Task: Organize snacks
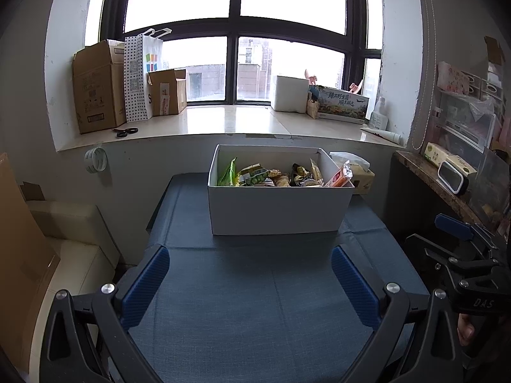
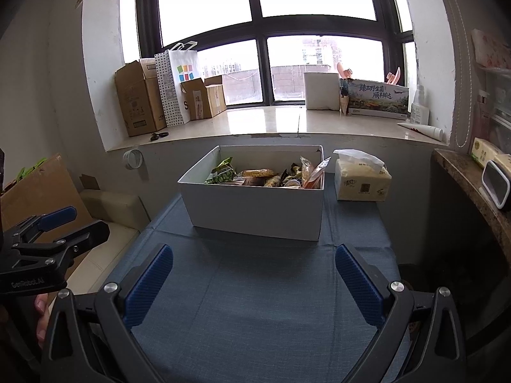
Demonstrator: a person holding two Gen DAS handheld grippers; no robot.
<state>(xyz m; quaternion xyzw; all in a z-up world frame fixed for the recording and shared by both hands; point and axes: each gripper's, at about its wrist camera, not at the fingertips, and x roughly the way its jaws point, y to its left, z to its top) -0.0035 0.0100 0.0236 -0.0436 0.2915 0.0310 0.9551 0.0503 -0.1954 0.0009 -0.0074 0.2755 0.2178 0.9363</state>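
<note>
Blue cloth-covered table [image 1: 255, 303] under window: white cardboard box [image 1: 274, 210] at far centre holding crinkly foil-and-plastic snack packets [image 1: 271, 177], judged light, soft, slippery, best pinched by upstanding edges; left gripper [image 1: 250, 282] and right gripper [image 2: 254, 282] both agape, empty, near.

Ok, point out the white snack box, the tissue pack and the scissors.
white snack box [image 2: 255, 214]: right wrist view, on its bare front wall.
tissue pack [image 2: 362, 185]: right wrist view, on its yellow front face.
scissors [image 1: 125, 132]: left wrist view, on the black handles, on the windowsill.

One white box [image 1: 274, 210], one tissue pack [image 2: 362, 182], two tools.
</note>
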